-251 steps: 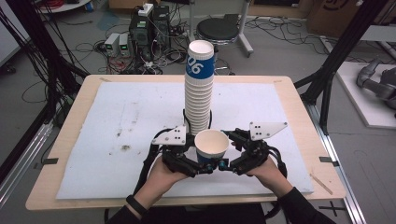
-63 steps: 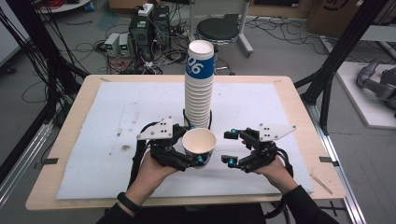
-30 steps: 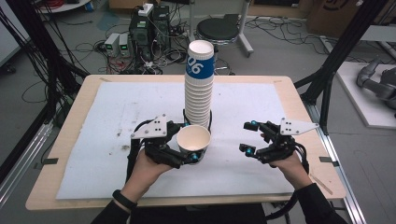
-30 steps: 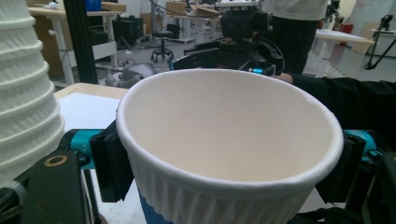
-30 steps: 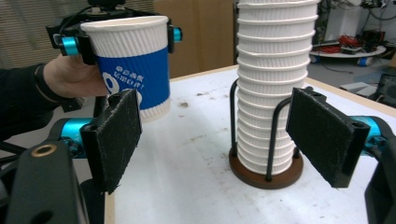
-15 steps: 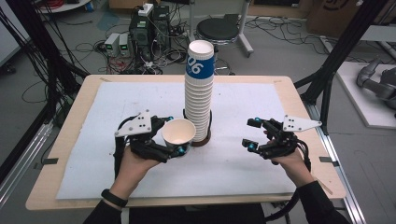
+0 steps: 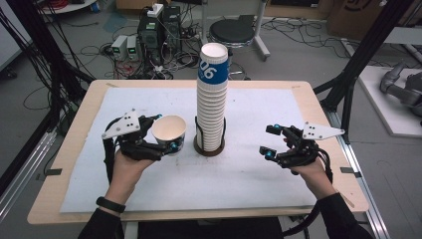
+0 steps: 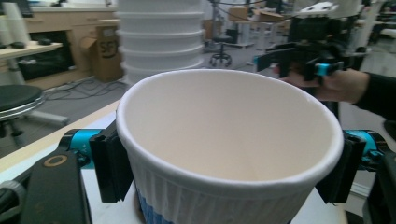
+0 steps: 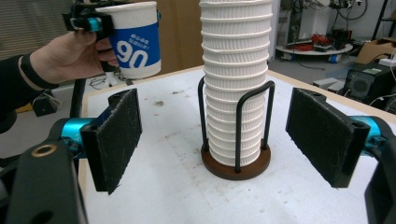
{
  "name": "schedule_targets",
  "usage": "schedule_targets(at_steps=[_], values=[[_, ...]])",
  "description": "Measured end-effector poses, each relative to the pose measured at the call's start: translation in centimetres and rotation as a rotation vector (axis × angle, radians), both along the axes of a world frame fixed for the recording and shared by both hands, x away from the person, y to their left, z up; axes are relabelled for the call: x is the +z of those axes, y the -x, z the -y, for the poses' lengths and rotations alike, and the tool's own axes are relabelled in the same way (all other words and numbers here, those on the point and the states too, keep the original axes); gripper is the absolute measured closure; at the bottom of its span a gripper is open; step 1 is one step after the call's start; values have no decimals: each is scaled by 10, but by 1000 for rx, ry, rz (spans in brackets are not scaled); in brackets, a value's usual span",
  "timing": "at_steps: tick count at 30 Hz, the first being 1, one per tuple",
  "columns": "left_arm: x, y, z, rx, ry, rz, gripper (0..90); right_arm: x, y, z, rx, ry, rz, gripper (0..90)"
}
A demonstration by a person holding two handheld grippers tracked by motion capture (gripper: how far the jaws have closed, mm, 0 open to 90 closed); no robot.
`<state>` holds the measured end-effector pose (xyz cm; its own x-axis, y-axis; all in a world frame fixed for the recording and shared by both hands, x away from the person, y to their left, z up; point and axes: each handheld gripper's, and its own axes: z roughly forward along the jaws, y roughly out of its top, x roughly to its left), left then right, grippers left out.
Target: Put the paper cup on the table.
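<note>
while the left gripper (image 7: 164,133) pinches a paper cup (image 7: 169,133) printed "90", perhaps "06" inverted, off the worktop (image 7: 74,149) left of the stack (image 7: 211,99), the right gripper (image 7: 271,142) jaws are spread, empty.

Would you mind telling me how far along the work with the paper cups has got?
Done: one cup is off the stack, which stands in its holder. In hand: the left gripper clamps that cup, raised left of the stack. The right gripper is open, holding nothing. Left: probably setting the cup down on the mat; no cup stands there yet.
</note>
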<state>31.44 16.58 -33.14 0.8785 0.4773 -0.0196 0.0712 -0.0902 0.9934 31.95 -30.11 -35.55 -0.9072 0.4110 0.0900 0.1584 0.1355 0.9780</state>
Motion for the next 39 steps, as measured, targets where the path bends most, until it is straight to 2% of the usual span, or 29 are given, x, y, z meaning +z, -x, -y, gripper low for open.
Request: schedule_targets(at_steps=[5,15,21,28,35,39], values=[[-7,-8,-13,73,-3,-2,219,-1,0,1,-16,6,-5,188],[-15,-19,-25,179,-17,4,218,-1,-1,2,-30,11,-1,188],[-25,-28,-30,240,-4,-3,217,-1,-1,3,-35,9,1,188],[-39,-44,-38,306,36,-38,214,-2,-1,3,-38,13,0,188],[-51,-57,-40,366,28,-48,212,-4,-2,3,-41,12,-8,188],[-60,-66,-42,392,36,-81,212,-4,-2,3,-42,13,-4,188]])
